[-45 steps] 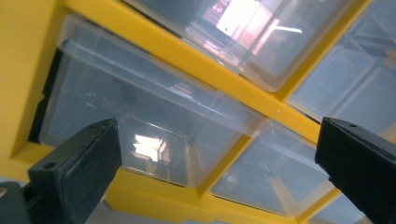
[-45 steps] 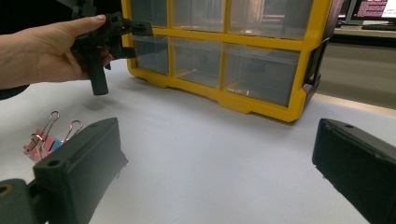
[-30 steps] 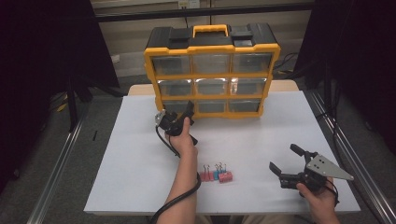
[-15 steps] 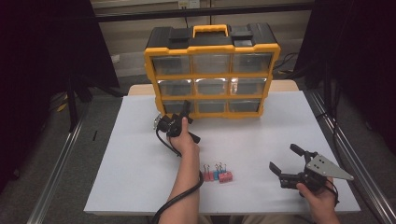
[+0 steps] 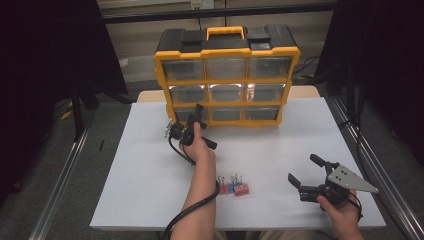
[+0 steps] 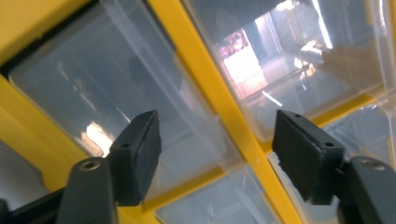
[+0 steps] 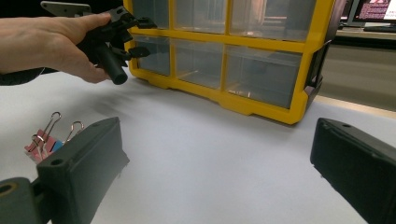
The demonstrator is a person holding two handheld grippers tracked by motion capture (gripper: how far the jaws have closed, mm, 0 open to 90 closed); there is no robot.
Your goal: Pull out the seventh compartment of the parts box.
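A yellow organizer (image 5: 227,52) with clear drawers stands at the table's back. My left gripper (image 5: 192,120) is up against its bottom-left drawer (image 5: 184,114). In the left gripper view my left gripper (image 6: 217,154) has the clear drawer lip (image 6: 196,140) and a yellow divider (image 6: 224,107) between its jaws. The jaws have just been closing, but the pads do not press on anything. My right gripper (image 5: 303,168) rests open near the front right, with nothing between its fingers. Several red and blue binder clips (image 5: 233,187) lie left of it.
The white table top (image 5: 280,150) is bare between the organizer and my right gripper (image 7: 219,158). In the right gripper view the binder clips (image 7: 46,137) lie by the left jaw, and the left gripper (image 7: 147,36) is at the organizer (image 7: 243,44). A cable (image 5: 192,212) trails along the left forearm.
The left gripper's jaws look slightly closer together at the drawer. Both hands, the clips and the organizer stay where they were.
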